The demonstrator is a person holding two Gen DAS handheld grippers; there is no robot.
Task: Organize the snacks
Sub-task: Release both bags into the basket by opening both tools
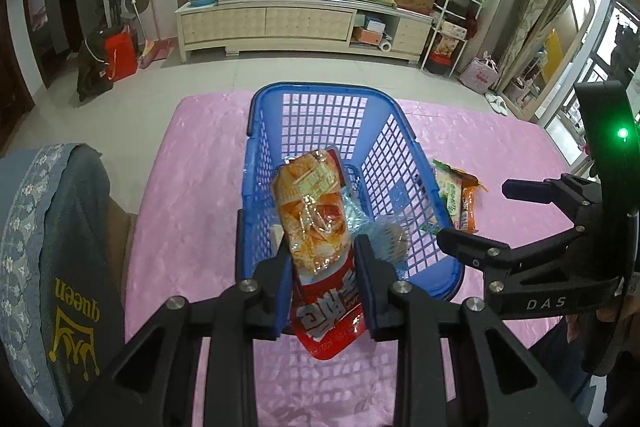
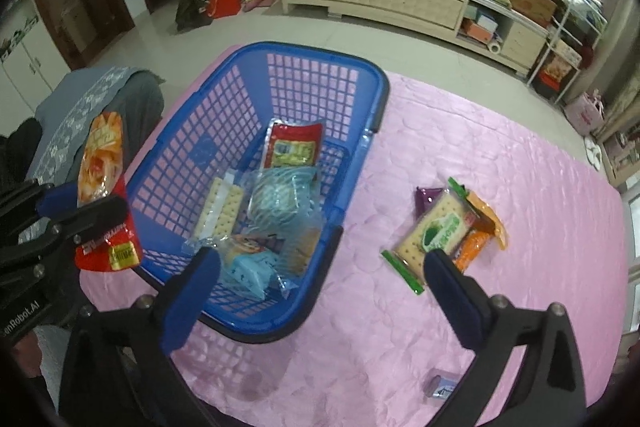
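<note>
Done: several snacks lying in the blue basket (image 2: 362, 163)
Left gripper (image 1: 323, 283): I'm clamping a red-orange packet (image 1: 316, 227) over the basket
Right gripper (image 2: 320, 279): I'm holding it wide, empty
Left: cracker pack (image 2: 434, 233) – orange packet (image 2: 474, 243), purple packet (image 2: 426, 197) near the tablecloth's (image 2: 500, 155) right edge

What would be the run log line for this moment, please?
left tool: shut on red snack bag | right tool: open, empty | blue basket: several packets inside

The left gripper (image 1: 323, 279) pointed steeply downward, its two blue-padded fingers (image 1: 283, 291) drawn close together and pressing on the lower end of a red and orange snack bag (image 1: 316, 227), which stood up between them. The right gripper (image 2: 320, 263) also pointed steeply downward, its jaws spread as wide as they went, with nothing between the blue pads (image 2: 452, 287). The two grippers were side by side, just apart
</note>
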